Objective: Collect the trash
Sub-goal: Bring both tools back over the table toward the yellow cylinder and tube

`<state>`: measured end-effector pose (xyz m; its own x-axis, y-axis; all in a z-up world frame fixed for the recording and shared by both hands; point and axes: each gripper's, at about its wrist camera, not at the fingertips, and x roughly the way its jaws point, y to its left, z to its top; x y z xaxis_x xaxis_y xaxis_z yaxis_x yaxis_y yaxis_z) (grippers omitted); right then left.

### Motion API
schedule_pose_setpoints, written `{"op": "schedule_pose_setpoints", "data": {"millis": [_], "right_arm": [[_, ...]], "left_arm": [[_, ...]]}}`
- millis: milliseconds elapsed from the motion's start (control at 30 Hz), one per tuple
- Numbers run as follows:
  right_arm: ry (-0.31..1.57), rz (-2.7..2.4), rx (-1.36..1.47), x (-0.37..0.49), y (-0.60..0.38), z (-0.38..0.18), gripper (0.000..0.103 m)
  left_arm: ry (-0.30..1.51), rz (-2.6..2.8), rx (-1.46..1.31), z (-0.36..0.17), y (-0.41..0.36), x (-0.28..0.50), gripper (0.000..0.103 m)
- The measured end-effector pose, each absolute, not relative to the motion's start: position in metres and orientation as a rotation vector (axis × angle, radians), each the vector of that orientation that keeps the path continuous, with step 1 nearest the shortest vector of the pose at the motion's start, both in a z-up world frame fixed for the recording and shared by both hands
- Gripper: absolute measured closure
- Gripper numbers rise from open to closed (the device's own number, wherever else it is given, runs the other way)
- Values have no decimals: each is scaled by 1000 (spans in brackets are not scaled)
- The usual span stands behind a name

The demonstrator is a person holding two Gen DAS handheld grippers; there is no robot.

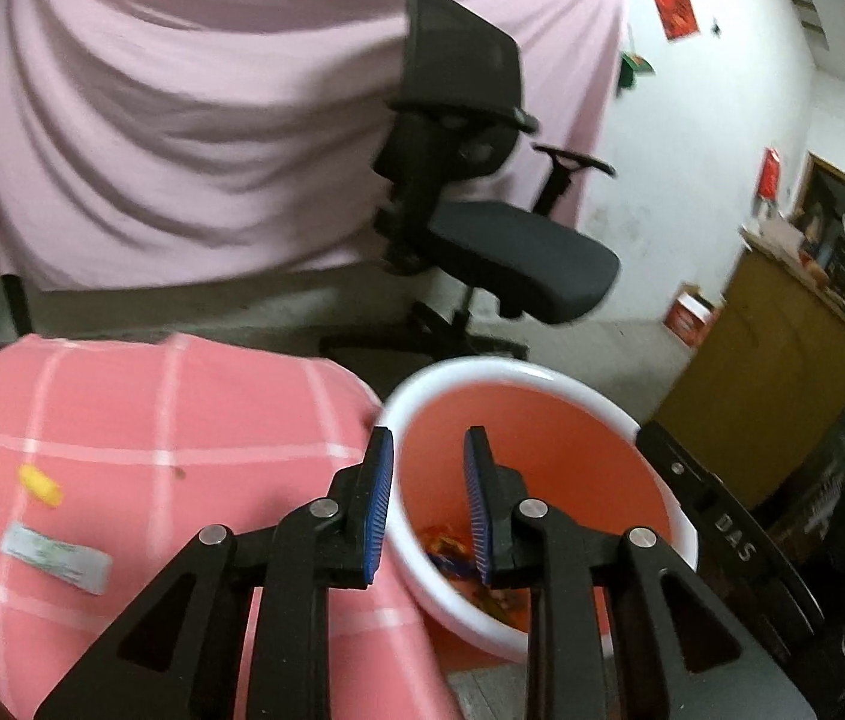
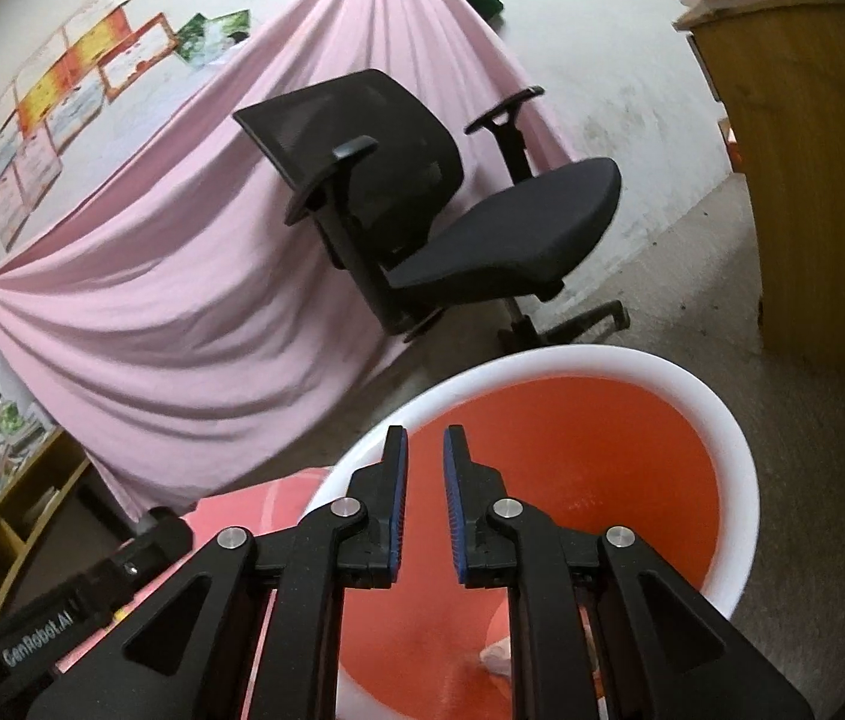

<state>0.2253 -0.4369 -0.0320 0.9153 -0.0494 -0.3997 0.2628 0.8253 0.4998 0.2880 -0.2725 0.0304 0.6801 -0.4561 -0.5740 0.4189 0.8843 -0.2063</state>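
Far left on the pink checked cloth worktop: a small yellow crumpled scrap and below it a flat grey-white printed wrapper, both lying loose, well apart from my tools, not yet collected

Moving right, my left gripper hangs over the near rim of the round orange plastic bin with white rim, which sits just beside the worktop edge. Its blue ribbed fingers stand a narrow gap apart, nothing between them. Down in the bin bottom I see colourful snack wrappers, orange and blue, partly hidden behind the fingers

Further right, my right gripper also points into that bin, fingers slightly parted, narrower than the left, empty. A pale crumpled piece lies on the bin floor below them, mostly hidden by the tool. Black mesh office chair and draped pink sheet behind, not involved

Step as I judge it: drop-off into the bin, both tools emptied. Next move calls for swinging the left one back over the worktop, opening wider, going down on the yellow scrap or the flat wrapper; the flat one lies flush on the cloth, so a low pinch at its edge
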Motion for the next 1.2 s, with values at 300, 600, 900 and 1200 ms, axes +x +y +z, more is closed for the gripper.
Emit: {"op": "schedule_pose_setpoints", "data": {"millis": [300, 600, 900, 1200], "right_arm": [[319, -86, 462, 228, -390, -4, 70], [202, -25, 412, 222, -351, 20, 24], [131, 47, 282, 215, -302, 28, 0], [76, 141, 118, 206, -256, 24, 0]], "left_arm": [[543, -373, -128, 63, -207, 278, 67], [400, -226, -118, 81, -144, 253, 37], [270, -146, -192, 82, -69, 226, 2], [231, -20, -92, 56, -33, 213, 2]]}}
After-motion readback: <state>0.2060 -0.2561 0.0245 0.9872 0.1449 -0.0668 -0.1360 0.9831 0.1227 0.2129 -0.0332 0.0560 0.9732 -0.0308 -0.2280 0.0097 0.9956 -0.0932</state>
